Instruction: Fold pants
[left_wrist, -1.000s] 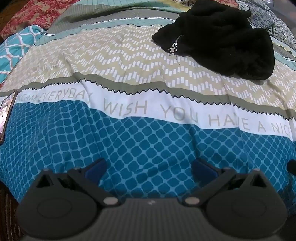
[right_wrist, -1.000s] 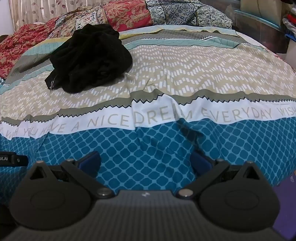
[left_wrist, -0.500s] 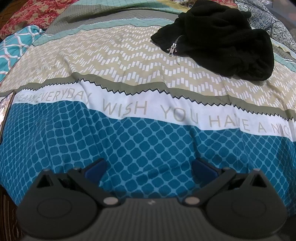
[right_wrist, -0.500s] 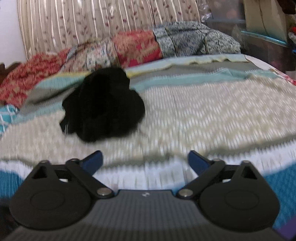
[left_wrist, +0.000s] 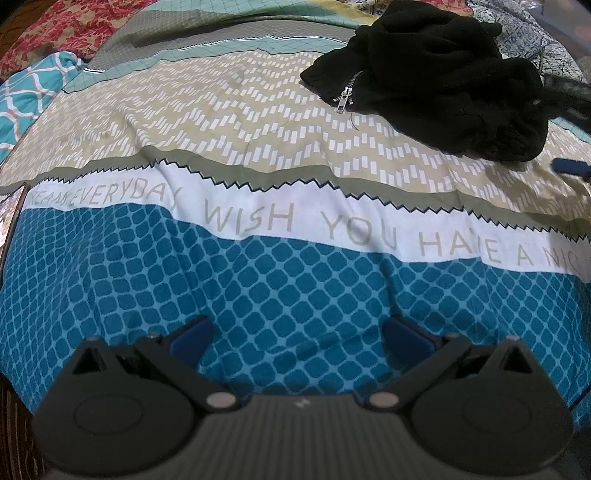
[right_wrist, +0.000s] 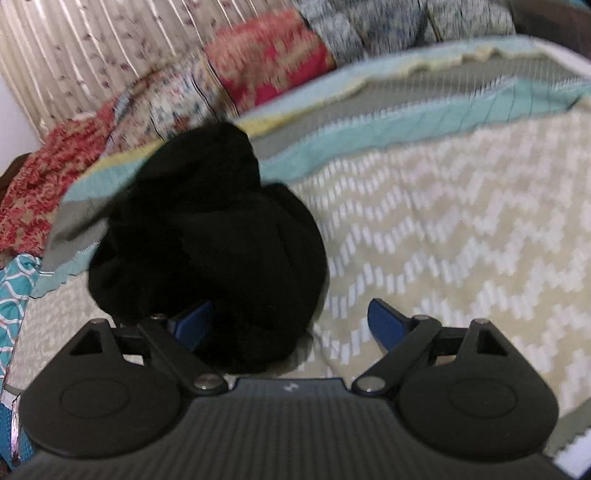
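- The black pants (left_wrist: 439, 77) lie in a crumpled heap on the bedspread (left_wrist: 258, 155), in the upper right of the left wrist view, resting on the beige zigzag band.
- A silver zipper (left_wrist: 345, 96) shows at the heap's left edge, its pull hanging down toward the fabric below.
- In the right wrist view the pants (right_wrist: 207, 240) fill the centre left of the frame, reaching down between and behind the blue fingertips; that view is blurred.
- The right gripper (right_wrist: 291, 323) has its fingers spread wide, the left blue pad against the dark cloth and the right pad over the beige band; whether it touches the pants I cannot tell.
- The left gripper (left_wrist: 295, 338) sits at the bottom of its frame with fingers wide apart, over the blue lattice band, well apart from the pants and holding nothing.
- A white strip with grey lettering (left_wrist: 258, 221) crosses the bedspread between the blue and beige bands.
- Red floral bedding (right_wrist: 269, 62) and a striped curtain (right_wrist: 92, 48) sit at the top of the right wrist view.
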